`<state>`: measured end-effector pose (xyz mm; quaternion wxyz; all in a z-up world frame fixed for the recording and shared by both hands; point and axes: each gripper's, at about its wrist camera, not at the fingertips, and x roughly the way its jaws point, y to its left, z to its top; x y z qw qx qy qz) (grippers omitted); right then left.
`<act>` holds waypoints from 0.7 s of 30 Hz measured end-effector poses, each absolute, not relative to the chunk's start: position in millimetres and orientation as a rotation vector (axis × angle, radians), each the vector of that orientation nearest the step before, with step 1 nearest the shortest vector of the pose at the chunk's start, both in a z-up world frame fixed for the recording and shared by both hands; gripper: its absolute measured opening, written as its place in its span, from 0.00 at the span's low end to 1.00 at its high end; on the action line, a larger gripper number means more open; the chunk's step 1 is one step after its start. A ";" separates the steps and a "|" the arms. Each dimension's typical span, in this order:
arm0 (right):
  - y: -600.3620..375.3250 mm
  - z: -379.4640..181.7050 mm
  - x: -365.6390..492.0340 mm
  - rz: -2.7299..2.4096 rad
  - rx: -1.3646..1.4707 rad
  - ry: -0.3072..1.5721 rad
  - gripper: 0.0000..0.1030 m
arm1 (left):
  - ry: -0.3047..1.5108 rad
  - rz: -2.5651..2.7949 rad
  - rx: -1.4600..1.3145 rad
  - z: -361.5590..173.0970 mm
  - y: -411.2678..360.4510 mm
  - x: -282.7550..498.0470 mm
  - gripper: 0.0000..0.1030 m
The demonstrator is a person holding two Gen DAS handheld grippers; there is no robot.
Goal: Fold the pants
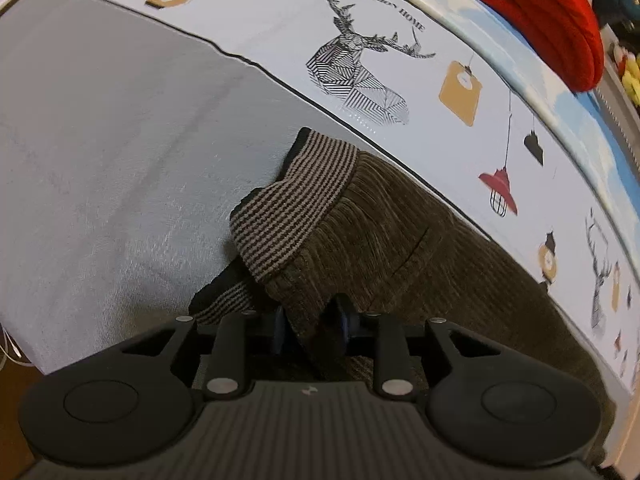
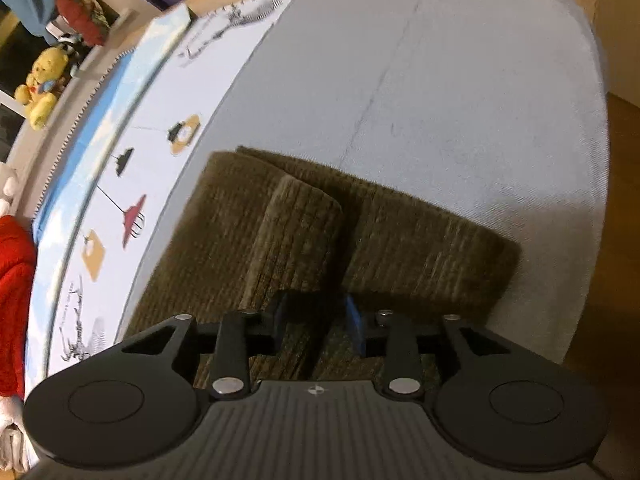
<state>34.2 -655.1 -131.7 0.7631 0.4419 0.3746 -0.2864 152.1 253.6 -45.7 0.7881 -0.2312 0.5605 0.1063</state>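
The pants (image 1: 372,232) are olive-brown corduroy with a brown-and-black striped waistband (image 1: 296,204), lying on a grey bed cover (image 1: 100,140). My left gripper (image 1: 312,326) is shut on the corduroy just below the waistband. In the right wrist view the pants (image 2: 304,232) lie folded over, with a raised fold of fabric running up from my right gripper (image 2: 316,320), which is shut on that fold. The pinched cloth hides the fingertips of both grippers.
A white printed strip with deer and lamp pictures (image 1: 360,60) borders the grey cover. A red knit item (image 1: 560,20) lies beyond it. A yellow plush toy (image 2: 42,84) sits on a ledge. The bed edge and wooden floor (image 2: 624,200) are on the right.
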 end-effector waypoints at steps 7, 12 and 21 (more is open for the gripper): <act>-642.1 -99.8 54.4 -0.300 0.905 0.531 0.40 | 1.208 0.222 -0.491 -47.4 253.9 152.4 0.28; -645.0 -98.4 50.5 -0.544 0.786 0.623 0.43 | 1.208 0.214 -0.484 -47.3 253.2 153.1 0.28; -652.4 -97.8 28.3 -0.860 0.791 0.723 0.42 | 1.204 0.203 -0.487 -46.7 254.2 153.1 0.28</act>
